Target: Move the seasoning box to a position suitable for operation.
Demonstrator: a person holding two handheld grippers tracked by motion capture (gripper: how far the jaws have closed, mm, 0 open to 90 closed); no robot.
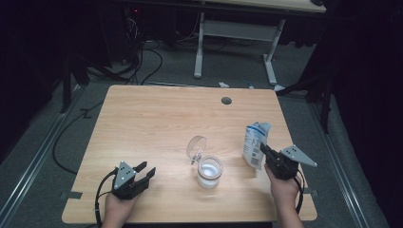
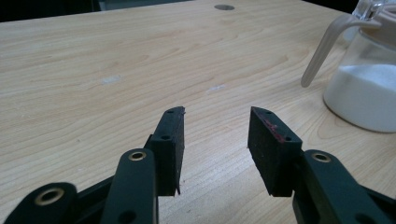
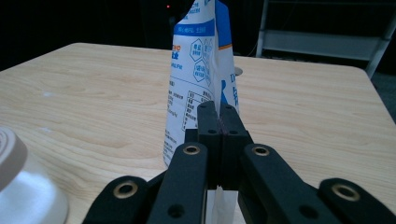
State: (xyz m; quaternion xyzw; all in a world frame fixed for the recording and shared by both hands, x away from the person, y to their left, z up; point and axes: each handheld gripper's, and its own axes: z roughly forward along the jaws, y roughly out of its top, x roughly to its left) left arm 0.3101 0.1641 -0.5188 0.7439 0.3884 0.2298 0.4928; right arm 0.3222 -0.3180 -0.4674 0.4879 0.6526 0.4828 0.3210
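Observation:
A white and blue printed bag stands upright at the right of the wooden table. My right gripper is shut on the bag's near edge; in the right gripper view the jaws pinch the thin side of the bag. A clear glass jar with white powder sits at the front centre, its hinged lid tipped open to the back left. My left gripper rests near the front left, open, with bare table between its pads. The jar is off to its right.
A round cable hole sits near the table's far edge. Beyond the table stands another desk's white frame, with cables on the dark floor. The jar's rounded side fills the lower left of the right gripper view.

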